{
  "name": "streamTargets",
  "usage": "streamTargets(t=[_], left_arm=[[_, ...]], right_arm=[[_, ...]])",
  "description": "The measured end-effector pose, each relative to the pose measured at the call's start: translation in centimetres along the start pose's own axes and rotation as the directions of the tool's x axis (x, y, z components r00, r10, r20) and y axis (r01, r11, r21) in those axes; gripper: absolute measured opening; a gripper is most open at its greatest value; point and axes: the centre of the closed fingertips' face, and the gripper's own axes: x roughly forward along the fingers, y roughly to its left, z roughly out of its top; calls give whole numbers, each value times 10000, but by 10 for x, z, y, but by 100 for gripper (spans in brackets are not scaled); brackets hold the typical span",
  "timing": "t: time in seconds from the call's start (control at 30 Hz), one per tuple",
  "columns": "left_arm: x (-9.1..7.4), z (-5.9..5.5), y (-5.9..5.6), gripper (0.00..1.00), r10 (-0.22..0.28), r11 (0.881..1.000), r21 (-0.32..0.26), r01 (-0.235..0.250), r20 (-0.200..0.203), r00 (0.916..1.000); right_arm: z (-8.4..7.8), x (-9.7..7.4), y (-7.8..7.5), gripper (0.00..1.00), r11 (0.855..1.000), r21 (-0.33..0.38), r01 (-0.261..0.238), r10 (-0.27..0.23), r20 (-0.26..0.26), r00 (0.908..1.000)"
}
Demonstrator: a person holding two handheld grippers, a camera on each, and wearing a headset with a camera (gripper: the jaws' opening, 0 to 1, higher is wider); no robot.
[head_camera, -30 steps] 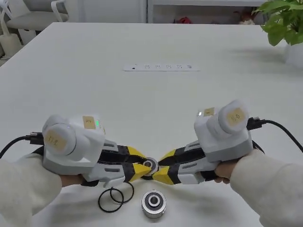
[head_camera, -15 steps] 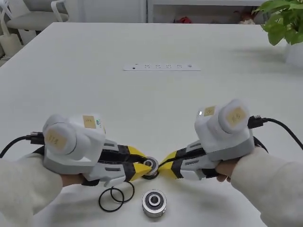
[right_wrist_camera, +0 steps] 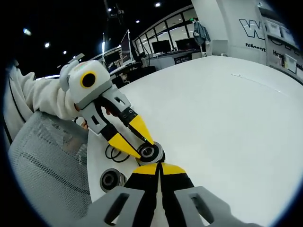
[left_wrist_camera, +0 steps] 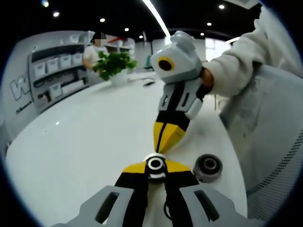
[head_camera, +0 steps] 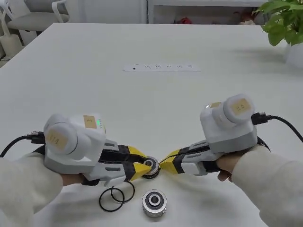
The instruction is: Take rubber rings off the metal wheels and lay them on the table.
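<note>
A small metal wheel (head_camera: pixel 150 165) with a dark rim is clamped between the yellow tips of my left gripper (head_camera: pixel 145 166), low over the table; the left gripper view shows the same wheel (left_wrist_camera: pixel 155 164) between the shut jaws. My right gripper (head_camera: pixel 164 163) comes in from the right, shut, with its tips against the wheel's edge (right_wrist_camera: pixel 149 152). Whether a ring is pinched between them is hidden. Two black rubber rings (head_camera: pixel 116 197) lie overlapped on the table. Beside them stands a second wheel (head_camera: pixel 154 202), which still has its dark rim.
A white power strip (head_camera: pixel 161 67) lies mid-table. A potted plant (head_camera: pixel 284 21) stands at the back right corner. Chairs (head_camera: pixel 33 19) stand past the far left edge. The table's near edge is close under the spare wheel.
The right gripper's jaws have shut, and its body has risen and tilted, with the tips staying at the wheel's edge. The left gripper, wheel, rings and spare wheel have not moved.
</note>
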Motion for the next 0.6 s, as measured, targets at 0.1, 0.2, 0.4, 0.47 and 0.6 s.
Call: streamTargets(t=[0.1,0.2,0.4,0.47,0.6], left_arm=[[0,0,0,13,5,10000,18,-5,-11,10000],[0,0,0,13,-2,10000,26,2,-28,10000],[0,0,0,13,10,10000,40,-10,-41,10000],[-1,0,0,13,19,10000,43,-19,-43,10000],[-1,0,0,13,26,10000,38,-26,-37,10000]], right_arm=[[8,-2,1,0,9934,1116,-248,187,557,9983],[6,-1,3,0,9932,1134,-249,194,490,9986],[8,-1,5,0,9905,1338,-303,230,556,9982],[8,-1,6,0,9902,1364,-310,234,565,9981],[9,0,7,0,9894,1404,-364,283,591,9979]])
